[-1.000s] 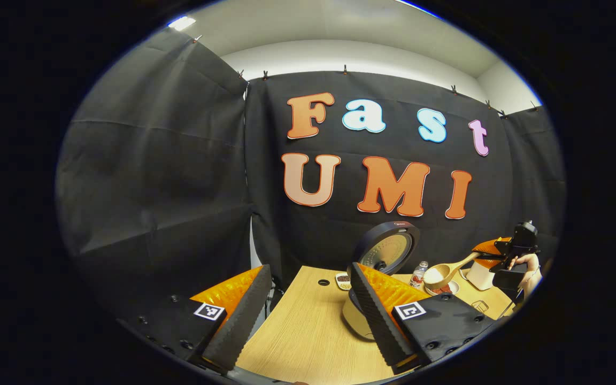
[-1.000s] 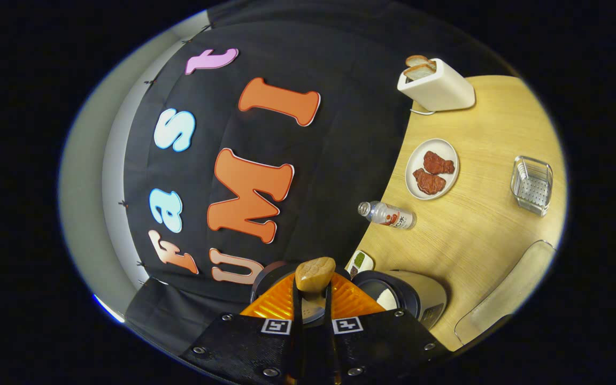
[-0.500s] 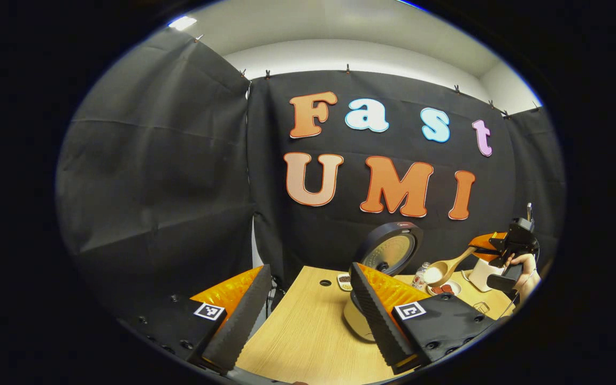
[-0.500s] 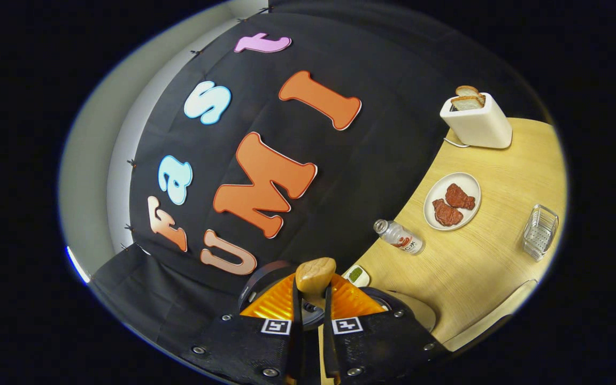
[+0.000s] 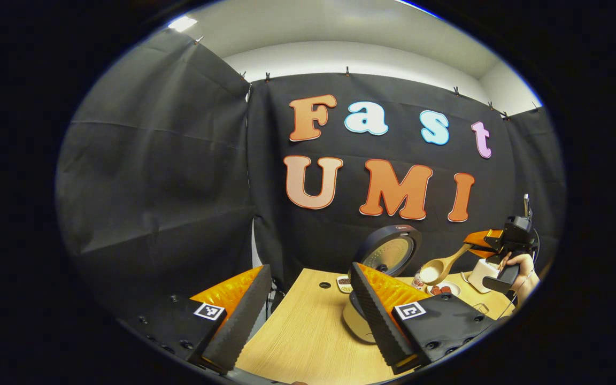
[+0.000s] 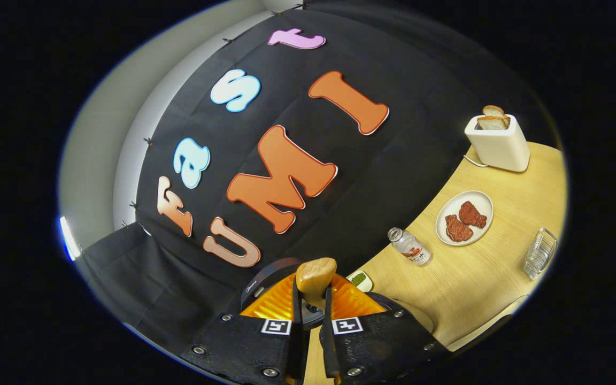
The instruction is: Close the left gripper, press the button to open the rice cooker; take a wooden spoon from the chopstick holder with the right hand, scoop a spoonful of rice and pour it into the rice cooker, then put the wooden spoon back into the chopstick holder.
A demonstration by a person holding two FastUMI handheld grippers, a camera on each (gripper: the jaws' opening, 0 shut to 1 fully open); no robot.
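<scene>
Spoon loaded, cooker open.
Your right gripper [image 6: 310, 307] clamps the wooden spoon [image 5: 441, 266] with rice; left gripper [image 5: 308, 310] wide open, empty; rice cooker [image 5: 377, 267] lid up.

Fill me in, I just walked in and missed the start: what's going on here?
A person is loading a rice cooker, whose lid stands open. The right claw is clamped on a wooden spoon heaped with white rice, carried in the air near the cooker, not yet tipped. The left claw hangs open over the table, holding nothing.
</scene>
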